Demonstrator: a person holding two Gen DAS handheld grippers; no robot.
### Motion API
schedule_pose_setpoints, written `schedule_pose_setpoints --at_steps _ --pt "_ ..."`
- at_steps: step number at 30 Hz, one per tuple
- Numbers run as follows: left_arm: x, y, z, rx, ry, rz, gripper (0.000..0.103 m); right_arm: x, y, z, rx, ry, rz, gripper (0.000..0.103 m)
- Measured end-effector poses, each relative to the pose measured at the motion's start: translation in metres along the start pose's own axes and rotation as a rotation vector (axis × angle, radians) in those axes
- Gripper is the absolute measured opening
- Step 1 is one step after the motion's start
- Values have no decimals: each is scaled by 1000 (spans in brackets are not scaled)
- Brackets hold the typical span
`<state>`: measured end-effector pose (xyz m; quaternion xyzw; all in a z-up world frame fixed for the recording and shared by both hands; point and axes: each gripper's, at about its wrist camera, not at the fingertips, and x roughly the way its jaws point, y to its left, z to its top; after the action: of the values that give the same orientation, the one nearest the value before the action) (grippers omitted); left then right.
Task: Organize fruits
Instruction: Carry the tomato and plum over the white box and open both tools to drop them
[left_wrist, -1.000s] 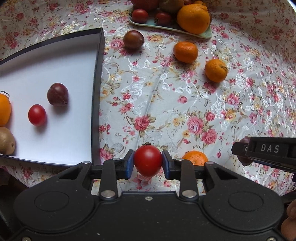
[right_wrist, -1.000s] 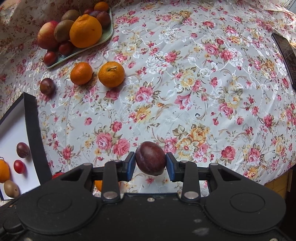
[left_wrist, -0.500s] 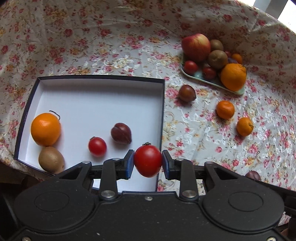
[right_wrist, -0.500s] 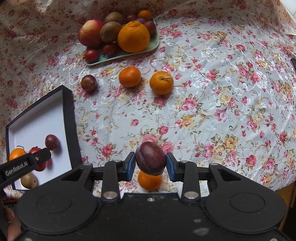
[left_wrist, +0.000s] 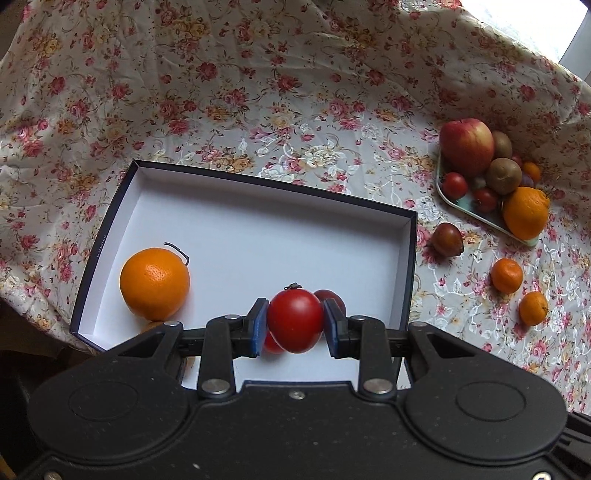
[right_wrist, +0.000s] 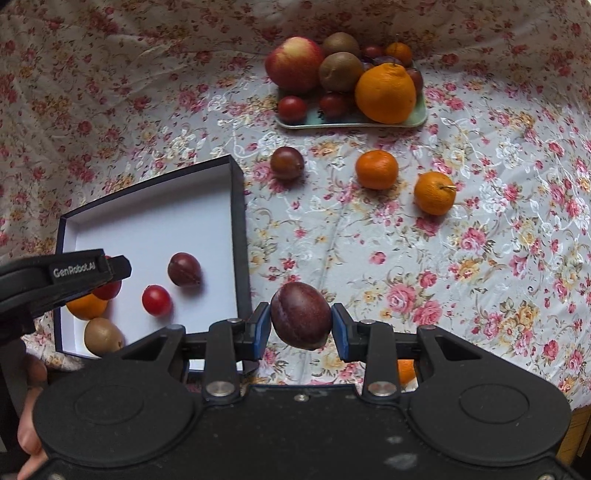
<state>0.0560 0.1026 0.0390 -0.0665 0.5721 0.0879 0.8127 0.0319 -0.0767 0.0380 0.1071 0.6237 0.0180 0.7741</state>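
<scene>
A floral tablecloth (right_wrist: 480, 258) covers the table, with a white-lined box (left_wrist: 258, 229) at left and a fruit-piled tray (right_wrist: 354, 120) at the back. Over the box, the left gripper (left_wrist: 295, 325) clamps a red tomato (left_wrist: 294, 319). The right gripper (right_wrist: 301, 326) grips a dark plum (right_wrist: 301, 319) above the cloth, just right of the box.

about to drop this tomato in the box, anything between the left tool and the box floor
Nothing blocks it. The left tool holds the tomato over the open box. A small tomato and plum lie just beneath, so aim for bare floor.
</scene>
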Motion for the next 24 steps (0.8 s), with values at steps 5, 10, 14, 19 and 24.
schedule_pose_setpoints --at_steps 5,10,14,19,24 --pt "5 6 9 -11 8 -1 40 10 24 2 -57 20 21 37" --pt "14 13 20 -31 24 9 40 16 44 4 -114 33 39 37" --pt "20 17 28 -38 35 14 40 20 57 8 -150 38 46 37" --pt "28 20 35 -38 47 23 40 28 66 13 -173 59 58 37" --pt "36 23 41 -50 64 27 40 30 71 20 -184 58 82 37"
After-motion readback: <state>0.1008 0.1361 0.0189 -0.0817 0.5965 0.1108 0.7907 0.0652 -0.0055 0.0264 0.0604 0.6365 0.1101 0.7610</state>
